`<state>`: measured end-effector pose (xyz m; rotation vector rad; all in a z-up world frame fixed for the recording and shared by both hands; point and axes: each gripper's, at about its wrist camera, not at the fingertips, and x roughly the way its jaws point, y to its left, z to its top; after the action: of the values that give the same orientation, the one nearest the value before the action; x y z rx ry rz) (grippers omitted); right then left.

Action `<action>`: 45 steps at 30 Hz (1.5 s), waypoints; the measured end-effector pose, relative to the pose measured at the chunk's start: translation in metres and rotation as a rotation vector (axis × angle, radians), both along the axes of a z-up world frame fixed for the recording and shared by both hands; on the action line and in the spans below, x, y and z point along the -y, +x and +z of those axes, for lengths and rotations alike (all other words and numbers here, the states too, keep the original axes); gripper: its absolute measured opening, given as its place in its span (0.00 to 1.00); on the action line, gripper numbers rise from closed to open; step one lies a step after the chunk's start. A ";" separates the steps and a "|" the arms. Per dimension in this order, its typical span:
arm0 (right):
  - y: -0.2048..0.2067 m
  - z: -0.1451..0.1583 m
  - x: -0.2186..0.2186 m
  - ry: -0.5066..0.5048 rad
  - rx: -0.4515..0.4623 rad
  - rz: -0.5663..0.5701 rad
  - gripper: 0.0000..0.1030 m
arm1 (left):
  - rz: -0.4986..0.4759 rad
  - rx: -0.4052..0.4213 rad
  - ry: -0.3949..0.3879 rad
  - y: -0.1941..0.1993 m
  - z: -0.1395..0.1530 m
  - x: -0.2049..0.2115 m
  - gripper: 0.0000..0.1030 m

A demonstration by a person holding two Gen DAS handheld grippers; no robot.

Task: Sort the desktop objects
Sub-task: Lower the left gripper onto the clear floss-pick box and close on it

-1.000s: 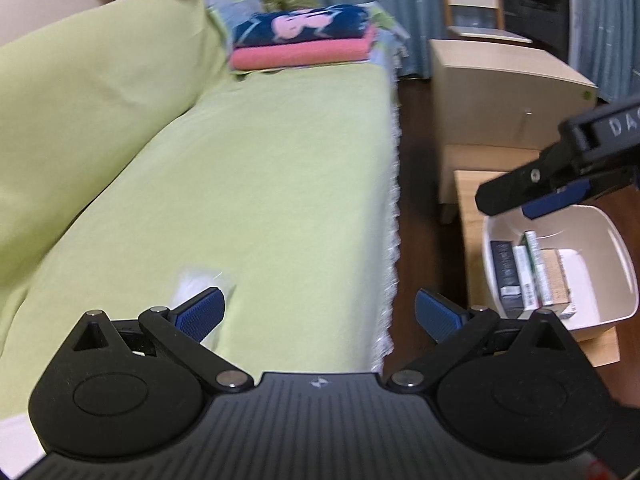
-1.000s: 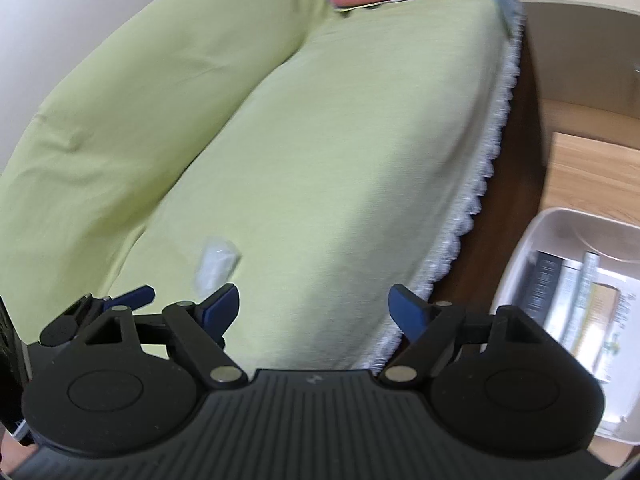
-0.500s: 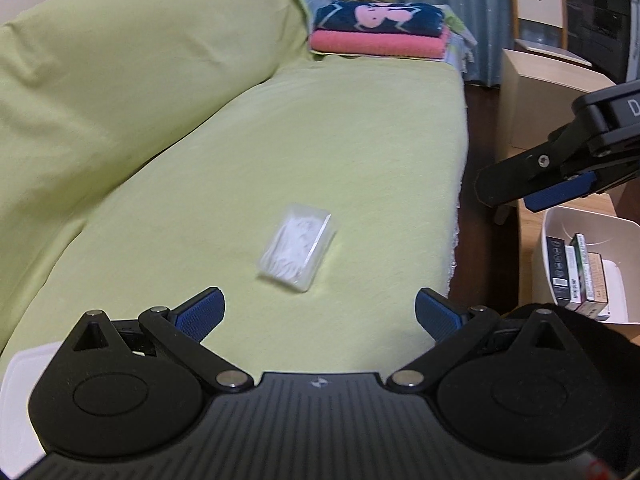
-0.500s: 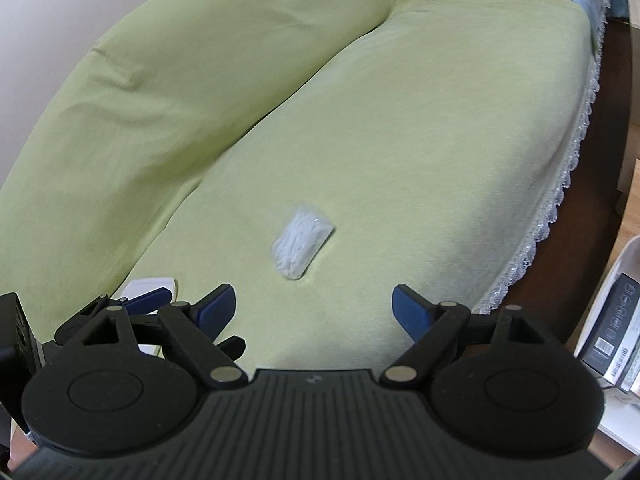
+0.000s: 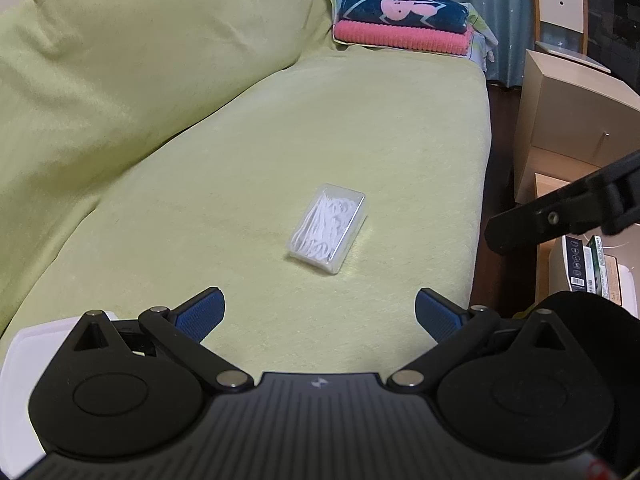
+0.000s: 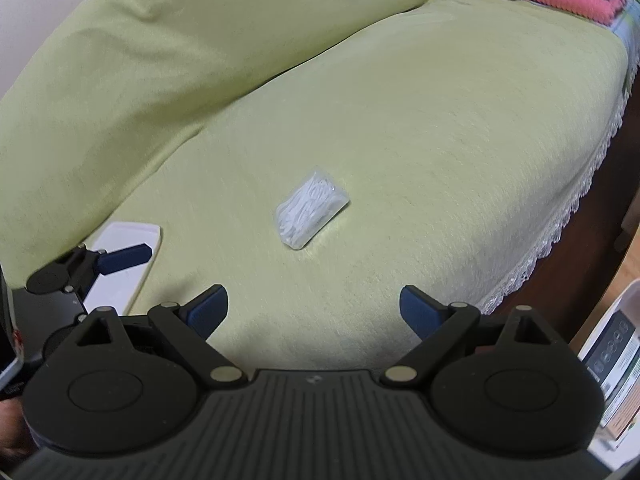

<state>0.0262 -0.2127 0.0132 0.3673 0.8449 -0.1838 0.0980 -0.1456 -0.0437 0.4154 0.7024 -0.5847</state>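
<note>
Apparently lined up for a pickup, both the left tongs and the right tongs hang empty with jaws apart, facing a clear box lying flat and alone on the green sofa, well apart from the white bin holding boxes.

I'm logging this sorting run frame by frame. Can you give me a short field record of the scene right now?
surface: green sofa cover
target item: clear box of white picks, lying flat, untouched
left gripper: open, empty
right gripper: open, empty
bin: right of the sofa, holds upright boxes
white lid: lies on the sofa near the left gripper
far end: folded towels
</note>
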 end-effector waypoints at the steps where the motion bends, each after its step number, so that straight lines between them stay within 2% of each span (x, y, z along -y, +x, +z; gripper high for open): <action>1: 0.001 -0.001 -0.001 -0.010 -0.004 0.001 0.89 | 0.002 -0.002 0.000 0.001 -0.001 0.000 0.99; 17: 0.010 -0.010 0.006 -0.012 -0.029 0.010 0.91 | 0.018 -0.023 0.018 0.012 -0.016 -0.001 0.99; 24: 0.022 -0.016 0.018 -0.011 -0.001 -0.047 0.90 | -0.013 0.002 0.038 0.030 -0.024 0.001 0.98; 27: 0.032 -0.020 0.029 0.024 0.008 -0.079 0.90 | -0.044 0.014 0.054 0.039 -0.027 0.007 0.95; 31: 0.047 -0.026 0.037 0.044 0.009 -0.086 0.90 | -0.094 0.005 0.069 0.052 -0.034 0.018 0.83; 37: 0.066 -0.041 0.049 0.080 0.001 -0.103 0.90 | -0.181 -0.003 0.104 0.074 -0.050 0.038 0.78; 39: 0.070 -0.045 0.052 0.090 -0.003 -0.104 0.90 | -0.207 -0.030 0.095 0.085 -0.055 0.042 0.75; 41: 0.074 -0.050 0.055 0.098 -0.009 -0.101 0.89 | -0.228 -0.056 0.083 0.095 -0.060 0.046 0.64; 45: 0.078 -0.057 0.062 0.109 -0.019 -0.105 0.89 | -0.250 -0.076 0.084 0.108 -0.066 0.051 0.63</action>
<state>0.1046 -0.2752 -0.0442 0.5133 0.8570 -0.2398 0.2057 -0.1970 -0.1100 0.5662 0.7550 -0.8119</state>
